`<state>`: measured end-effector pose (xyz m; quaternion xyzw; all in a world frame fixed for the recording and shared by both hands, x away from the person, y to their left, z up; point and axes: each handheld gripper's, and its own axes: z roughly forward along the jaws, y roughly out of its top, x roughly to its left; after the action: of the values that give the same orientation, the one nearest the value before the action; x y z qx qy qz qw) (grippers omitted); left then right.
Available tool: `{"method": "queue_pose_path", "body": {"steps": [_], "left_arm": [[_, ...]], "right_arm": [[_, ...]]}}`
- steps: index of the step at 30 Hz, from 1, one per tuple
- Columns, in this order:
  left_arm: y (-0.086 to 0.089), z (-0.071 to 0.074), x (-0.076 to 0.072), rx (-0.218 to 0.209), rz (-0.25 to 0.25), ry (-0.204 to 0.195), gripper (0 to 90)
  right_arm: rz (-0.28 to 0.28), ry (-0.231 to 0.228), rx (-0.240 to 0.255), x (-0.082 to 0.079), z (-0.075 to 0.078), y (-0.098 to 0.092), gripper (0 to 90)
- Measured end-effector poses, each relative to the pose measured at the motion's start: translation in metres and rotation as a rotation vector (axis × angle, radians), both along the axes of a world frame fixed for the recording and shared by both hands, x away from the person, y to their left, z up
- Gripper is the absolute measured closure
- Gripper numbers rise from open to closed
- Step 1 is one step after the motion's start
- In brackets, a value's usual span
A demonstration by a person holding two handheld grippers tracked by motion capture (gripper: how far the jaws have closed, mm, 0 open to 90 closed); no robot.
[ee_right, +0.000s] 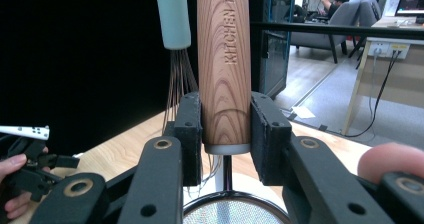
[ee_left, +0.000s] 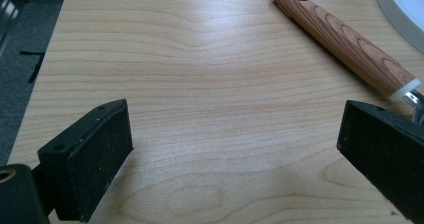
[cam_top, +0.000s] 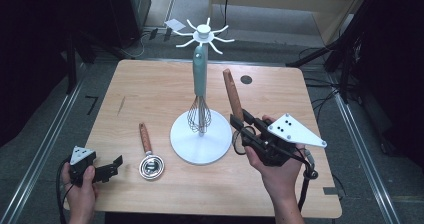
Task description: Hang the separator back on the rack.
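Observation:
A white stand [cam_top: 200,140] with a crown of hooks [cam_top: 203,32] rises from the middle of the wooden table [cam_top: 150,91]. A teal-handled whisk [cam_top: 200,84] hangs from it. My right gripper [cam_top: 239,123] is shut on the wood-grain handle [cam_top: 232,91] of a small strainer, held upright beside the stand. In the right gripper view the pads [ee_right: 270,134] clamp the handle [ee_right: 224,59] near its lower end, the mesh ring [ee_right: 235,209] sits below, and the whisk [ee_right: 172,14] hangs behind. A second strainer [cam_top: 149,163] lies on the table. My left gripper [cam_top: 114,166] [ee_left: 235,149] stands open beside it.
A small dark disc [cam_top: 246,79] sits at the table's far right. The stand's round base takes up the table's middle. In the left gripper view the lying strainer's handle [ee_left: 345,39] runs diagonally at the upper right, with the base's rim [ee_left: 400,4] in the corner.

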<state>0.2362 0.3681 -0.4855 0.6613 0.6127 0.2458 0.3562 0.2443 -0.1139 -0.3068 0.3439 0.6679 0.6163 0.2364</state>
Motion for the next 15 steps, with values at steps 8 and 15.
{"method": "queue_pose_path", "body": {"steps": [8, 15], "left_arm": [[0.001, 0.000, 0.000, -0.008, 0.003, 0.006, 1.3], [0.001, 0.000, 0.001, -0.005, -0.001, 0.012, 1.3]], "right_arm": [[-0.018, -0.027, 0.011, 0.004, 0.012, 0.004, 70.4], [-0.028, -0.060, 0.019, 0.001, 0.021, 0.007, 70.4]]}}
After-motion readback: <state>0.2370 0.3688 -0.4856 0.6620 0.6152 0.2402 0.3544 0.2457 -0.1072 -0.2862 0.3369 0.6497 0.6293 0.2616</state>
